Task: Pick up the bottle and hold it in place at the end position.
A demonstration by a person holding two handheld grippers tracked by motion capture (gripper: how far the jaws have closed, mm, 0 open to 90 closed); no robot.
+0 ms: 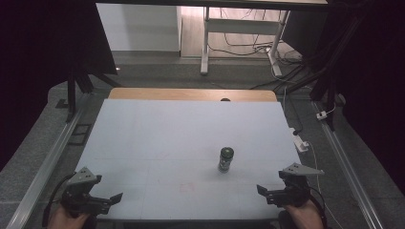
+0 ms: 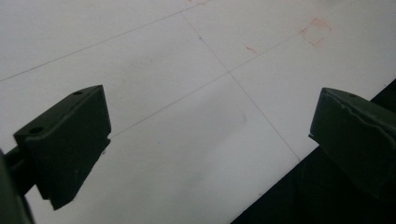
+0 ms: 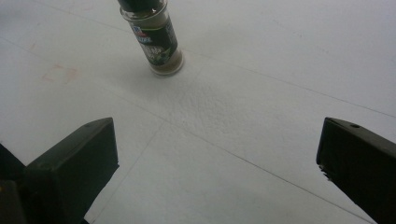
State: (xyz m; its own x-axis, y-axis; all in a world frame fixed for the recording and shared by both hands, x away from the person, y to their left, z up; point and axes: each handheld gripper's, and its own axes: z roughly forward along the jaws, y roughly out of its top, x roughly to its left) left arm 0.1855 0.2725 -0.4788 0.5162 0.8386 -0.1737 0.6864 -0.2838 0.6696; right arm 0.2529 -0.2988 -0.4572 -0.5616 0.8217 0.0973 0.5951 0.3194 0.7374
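A small glass spice jar [image 1: 226,159] with a dark lid and a dark label stands upright on the white table [image 1: 157,133], right of centre. In the right gripper view the jar [image 3: 156,39] is ahead and to the left of the jaws, well apart from them. My right gripper [image 1: 265,193] hovers at the table's front right corner; its jaws stand wide apart, so it [image 3: 215,158] is open and holds nothing. Over the front left corner, my left gripper [image 1: 112,199] is also open [image 2: 210,135] above bare table.
A faint red square mark [image 1: 187,187] lies near the front middle of the table. A wooden strip [image 1: 191,94] runs along the far edge. A white power strip [image 1: 301,143] and cables lie off the right side. Metal rails flank the table.
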